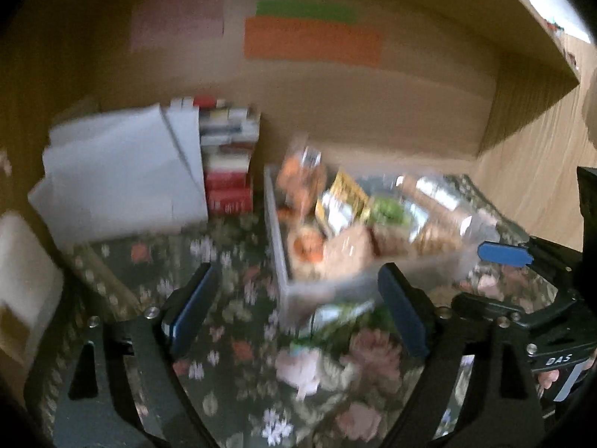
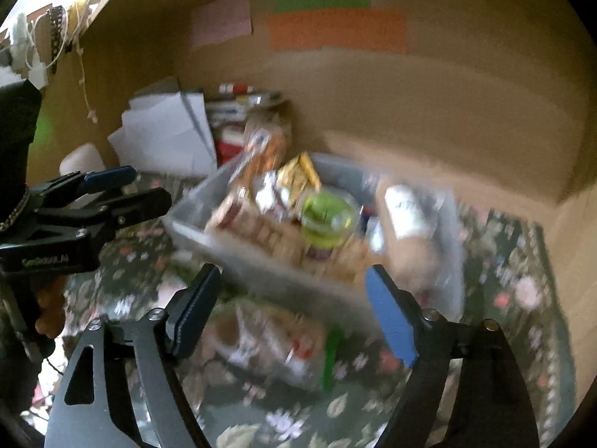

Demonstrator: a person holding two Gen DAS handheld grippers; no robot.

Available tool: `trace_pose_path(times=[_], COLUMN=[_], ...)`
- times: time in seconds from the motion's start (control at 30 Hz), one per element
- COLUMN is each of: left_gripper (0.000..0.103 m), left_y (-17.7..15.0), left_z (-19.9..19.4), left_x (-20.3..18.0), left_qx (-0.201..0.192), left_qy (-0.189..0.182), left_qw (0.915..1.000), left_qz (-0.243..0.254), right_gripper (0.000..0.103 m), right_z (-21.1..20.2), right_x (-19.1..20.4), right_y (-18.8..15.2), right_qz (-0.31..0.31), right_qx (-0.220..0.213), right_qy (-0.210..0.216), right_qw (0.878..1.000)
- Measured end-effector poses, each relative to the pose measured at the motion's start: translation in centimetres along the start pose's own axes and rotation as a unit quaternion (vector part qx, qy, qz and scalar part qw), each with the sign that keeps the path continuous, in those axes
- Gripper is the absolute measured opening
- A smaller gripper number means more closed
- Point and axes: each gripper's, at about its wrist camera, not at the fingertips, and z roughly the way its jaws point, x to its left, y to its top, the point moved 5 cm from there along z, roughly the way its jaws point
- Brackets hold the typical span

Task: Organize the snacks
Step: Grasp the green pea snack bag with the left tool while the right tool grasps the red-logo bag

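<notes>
Blur smeared the left wrist view, so detail was poor. Left gripper [image 1: 298, 313] hung w/ fingers wide apart, nothing between them, over the floral cloth [image 1: 231, 354]. Bin [image 1: 294, 291], clear plastic and packed w/ snacks [image 1: 335, 231], sat just ahead and to the right, inside a cardboard enclosure. One loose packet [image 1: 335, 317] lay on the cloth by the bin's near corner, close to the right-hand finger. White paper [image 1: 123, 183] and stacked boxes [image 1: 229, 164] stood at back left. Right gripper [image 1: 522, 298] showed at the right edge.

Right wrist view was equally blurred. Right gripper [image 2: 294, 313] also had fingers spread, empty, facing the bin's [image 2: 261, 261] near wall. Green cup [image 2: 326, 216] sat among the snacks; a loose packet [image 2: 268, 336] lay on the cloth between the fingers' line and the bin. Left gripper [image 2: 123, 190] appeared at left, near the bin's far corner; its finger gap couldn't be read from here.

Risk, as I judge it: bin looked overfull, so a fast approach could clip its wall and tip snacks out. Crinkly packet lying flat could slip the pads. Both grippers near the same spot could collide.
</notes>
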Motion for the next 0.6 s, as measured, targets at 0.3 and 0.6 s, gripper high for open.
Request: trace_pose_path(times=[0.3, 0.6], left_gripper=[0.088, 0.073], left_y=[-4.7, -4.1], left_z=[2.9, 6.0], left_x=[0.7, -1.0], left_qx=[0.061, 0.078], left_qy=[-0.002, -0.009], left_qw=[0.9981, 0.9968], left_qz=[-0.008, 0.015], right_gripper=[0.099, 0.098], right_z=[2.5, 4.5], right_x=[-0.2, 0.9], right_y=[-3.3, -2.9], right_qz=[0.029, 0.022], right_qx=[0.056, 0.068], right_qy=[-0.001, 0.021], right_qw=[0.998, 0.997])
